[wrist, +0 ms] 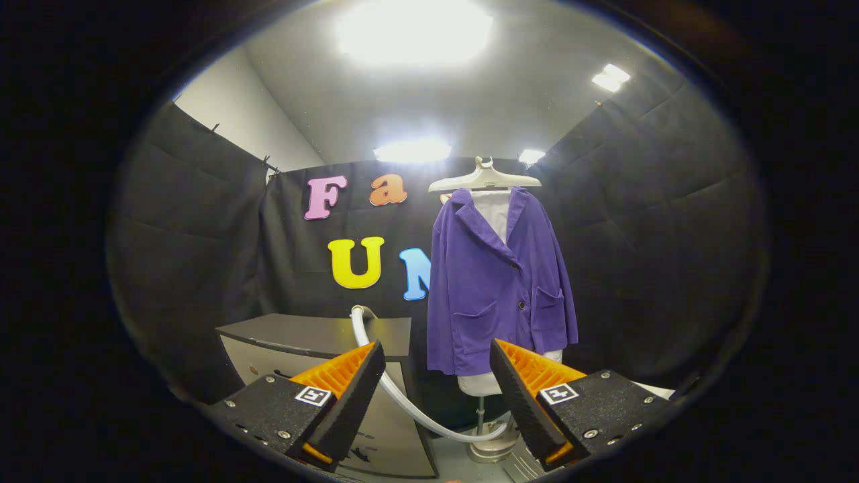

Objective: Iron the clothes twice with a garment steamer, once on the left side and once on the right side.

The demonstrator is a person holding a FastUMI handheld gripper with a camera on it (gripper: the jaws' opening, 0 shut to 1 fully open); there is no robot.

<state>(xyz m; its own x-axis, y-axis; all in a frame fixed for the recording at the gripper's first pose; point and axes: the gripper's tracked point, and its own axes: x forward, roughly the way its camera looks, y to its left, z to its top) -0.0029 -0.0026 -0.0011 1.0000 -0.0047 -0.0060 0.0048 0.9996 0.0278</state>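
The purple jacket [500, 285] hangs on a pale hanger [484, 178] over a white form on a thin stand, well beyond the gripper [437, 382] and a little to the right of the gap between its fingers; its front faces the camera, lapels open over a white inner panel, two patch pockets low on the front, dark buttons down the middle. The hem sits just above the tip of the right finger in the view, though the garment itself is far off. To the left of the jacket, and nearer, stands a grey cabinet-like unit [315, 335] with a dark flat top. A white hose [409, 402] rises from the back edge of that top, curves down and passes across the gap between the fingers toward the round base [492, 448] of the stand on the floor. The gripper's jaws stand wide apart, released, with nothing between them but the distant hose; neither finger touches anything. Bright ceiling lights [413, 30] glare overhead.
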